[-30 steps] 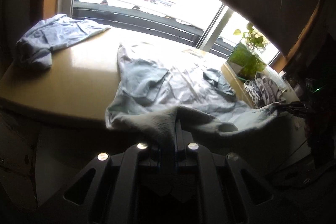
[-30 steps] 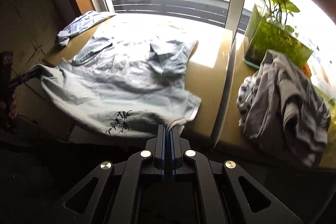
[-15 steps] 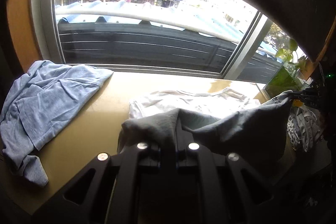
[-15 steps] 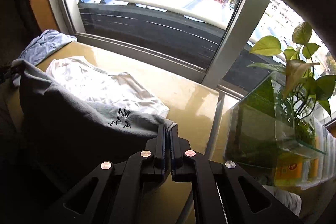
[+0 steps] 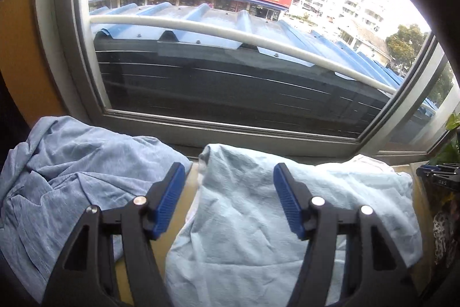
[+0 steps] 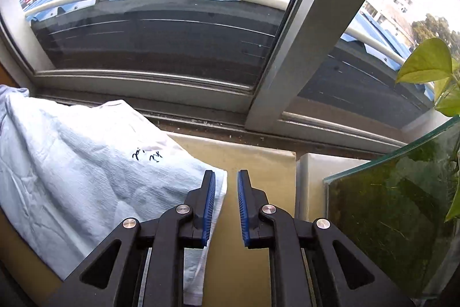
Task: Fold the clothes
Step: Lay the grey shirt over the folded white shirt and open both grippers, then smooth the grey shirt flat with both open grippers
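Note:
A pale blue T-shirt (image 5: 258, 215) lies folded over on the tan table (image 6: 247, 163) by the window, with small black lettering near its right edge (image 6: 86, 169). My left gripper (image 5: 227, 192) hovers over its left part. The jaws are opening wide and the cloth lies below them, not pinched. My right gripper (image 6: 225, 192) is at the shirt's right edge. Its jaws are opening a little, the blue pads (image 6: 209, 203) stand apart, and the hem lies just left of the gap.
A crumpled blue garment (image 5: 66, 180) lies at the table's left end. A glass tank with a leafy plant (image 6: 402, 215) stands to the right. The window frame (image 6: 310, 33) runs close behind the table. A patterned cloth (image 5: 444, 232) shows at the far right.
Both grippers carried the shirt's near edge over to the window side, folding it in half. Both jaws then opened and let the cloth go.

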Action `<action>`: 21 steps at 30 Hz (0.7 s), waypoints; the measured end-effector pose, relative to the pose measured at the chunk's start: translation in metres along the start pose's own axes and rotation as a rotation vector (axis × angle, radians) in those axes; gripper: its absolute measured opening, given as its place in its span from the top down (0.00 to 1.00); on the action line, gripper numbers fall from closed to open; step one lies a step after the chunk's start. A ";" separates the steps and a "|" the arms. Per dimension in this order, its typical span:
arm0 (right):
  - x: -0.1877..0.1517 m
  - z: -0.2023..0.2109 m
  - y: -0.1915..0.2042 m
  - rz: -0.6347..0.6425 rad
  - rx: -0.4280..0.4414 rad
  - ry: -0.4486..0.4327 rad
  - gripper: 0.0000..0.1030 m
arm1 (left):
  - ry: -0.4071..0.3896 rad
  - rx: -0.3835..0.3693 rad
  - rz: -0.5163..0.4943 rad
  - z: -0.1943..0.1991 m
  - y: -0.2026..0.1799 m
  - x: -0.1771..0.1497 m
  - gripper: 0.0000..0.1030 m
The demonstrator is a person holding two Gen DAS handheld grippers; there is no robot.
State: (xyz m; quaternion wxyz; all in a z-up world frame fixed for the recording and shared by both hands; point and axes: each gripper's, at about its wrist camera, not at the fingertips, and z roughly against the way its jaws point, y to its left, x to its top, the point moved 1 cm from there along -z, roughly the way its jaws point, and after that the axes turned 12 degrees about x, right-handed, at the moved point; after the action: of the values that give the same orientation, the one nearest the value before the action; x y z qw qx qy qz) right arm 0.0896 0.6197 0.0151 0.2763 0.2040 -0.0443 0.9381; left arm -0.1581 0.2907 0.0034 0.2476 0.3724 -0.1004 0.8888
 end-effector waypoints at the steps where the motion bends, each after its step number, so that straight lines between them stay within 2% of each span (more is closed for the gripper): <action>1: 0.001 0.004 -0.001 -0.020 0.003 -0.017 0.87 | -0.021 -0.004 -0.014 0.006 0.000 0.006 0.39; 3: 0.002 0.021 0.000 -0.048 0.017 -0.078 0.87 | -0.077 0.014 -0.045 0.020 -0.001 0.016 0.36; 4: 0.002 0.030 0.005 -0.041 0.054 -0.096 0.87 | -0.079 -0.019 -0.077 0.025 -0.005 0.018 0.33; 6: -0.006 0.045 0.024 -0.001 0.180 -0.107 0.86 | -0.054 -0.068 -0.153 0.030 -0.018 0.012 0.36; 8: -0.019 0.051 0.051 0.074 0.300 -0.081 0.83 | -0.045 -0.064 -0.242 0.032 -0.033 -0.005 0.34; 10: -0.034 0.041 0.075 0.125 0.356 -0.031 0.83 | 0.005 -0.026 -0.333 0.022 -0.048 -0.032 0.35; 12: -0.053 0.021 0.092 0.165 0.367 0.032 0.83 | 0.093 0.006 -0.412 0.006 -0.059 -0.064 0.35; 13: -0.062 0.008 0.096 0.173 0.346 0.065 0.83 | 0.146 0.026 -0.432 -0.003 -0.062 -0.080 0.38; 14: -0.070 -0.004 0.098 0.181 0.320 0.094 0.82 | 0.156 0.035 -0.427 -0.002 -0.062 -0.092 0.38; 15: -0.077 -0.009 0.098 0.193 0.310 0.087 0.82 | 0.132 0.036 -0.403 0.006 -0.058 -0.100 0.35; 18: -0.102 -0.010 0.098 0.217 0.324 0.089 0.80 | 0.227 -0.036 -0.320 0.028 -0.044 -0.119 0.35; 21: -0.137 -0.007 0.100 0.267 0.346 0.124 0.80 | 0.243 -0.026 -0.343 0.065 -0.043 -0.151 0.35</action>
State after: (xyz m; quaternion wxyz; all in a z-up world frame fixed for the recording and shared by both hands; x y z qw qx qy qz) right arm 0.1384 0.4684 -0.0439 0.1128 0.1826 0.1076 0.9707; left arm -0.0054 0.2489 -0.0581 0.4101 0.2707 -0.0162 0.8708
